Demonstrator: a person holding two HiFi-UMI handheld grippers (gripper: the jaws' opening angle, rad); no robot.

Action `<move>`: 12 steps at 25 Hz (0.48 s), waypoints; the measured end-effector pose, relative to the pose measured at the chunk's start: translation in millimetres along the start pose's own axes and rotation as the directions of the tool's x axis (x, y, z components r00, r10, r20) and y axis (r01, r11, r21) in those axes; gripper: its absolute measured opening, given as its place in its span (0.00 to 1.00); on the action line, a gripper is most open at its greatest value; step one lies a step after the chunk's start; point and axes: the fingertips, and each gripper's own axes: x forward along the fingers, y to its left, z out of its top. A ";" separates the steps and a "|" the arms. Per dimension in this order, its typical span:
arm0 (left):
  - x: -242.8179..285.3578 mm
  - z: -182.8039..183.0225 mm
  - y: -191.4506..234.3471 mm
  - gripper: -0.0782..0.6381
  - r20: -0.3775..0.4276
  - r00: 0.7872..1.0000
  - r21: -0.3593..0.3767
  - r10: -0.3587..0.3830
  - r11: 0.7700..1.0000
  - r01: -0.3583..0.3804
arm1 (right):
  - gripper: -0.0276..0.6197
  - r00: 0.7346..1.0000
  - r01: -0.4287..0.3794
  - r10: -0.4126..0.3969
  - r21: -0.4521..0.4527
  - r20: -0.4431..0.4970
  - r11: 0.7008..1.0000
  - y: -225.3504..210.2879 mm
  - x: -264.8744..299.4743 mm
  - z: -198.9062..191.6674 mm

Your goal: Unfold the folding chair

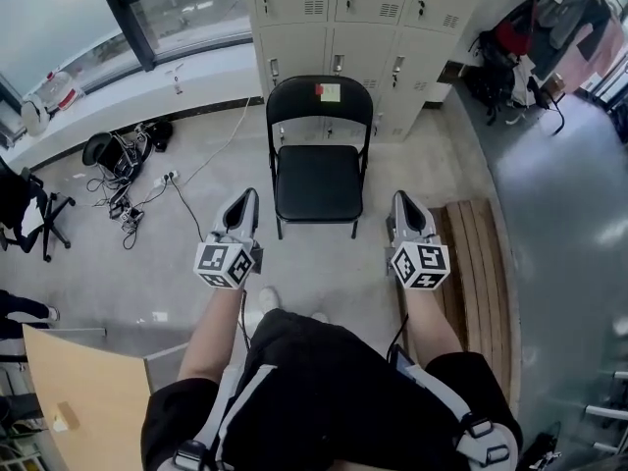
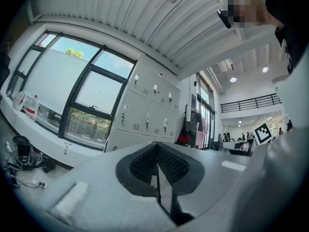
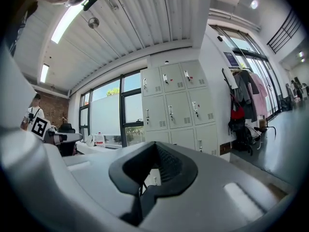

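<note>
Head view steeply down; gripper views level, toward shared lockers [image 1: 304,37]

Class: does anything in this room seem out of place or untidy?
Loose cables sprawl across the floor left of the folding chair, which stands open and square; two small notes are stuck on its backrest.

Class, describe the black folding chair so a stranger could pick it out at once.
Find the wall of pale grey metal lockers beside the window. Right before them stands the black metal folding chair, opened. Unlike the wheeled office chair at far left, its backrest bears red and green stickers.
</note>
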 end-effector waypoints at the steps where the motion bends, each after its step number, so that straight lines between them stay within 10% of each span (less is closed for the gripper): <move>1: -5.3 2.3 -0.7 0.11 0.002 1.000 -0.009 -0.005 1.000 0.005 | 0.05 1.000 0.001 -0.001 0.005 0.007 1.000 2.7 -4.1 2.0; 12: -62.1 16.7 26.6 0.11 0.005 1.000 0.036 0.006 0.999 -0.006 | 0.05 0.999 0.027 -0.026 -0.003 0.046 1.000 59.4 -15.4 10.9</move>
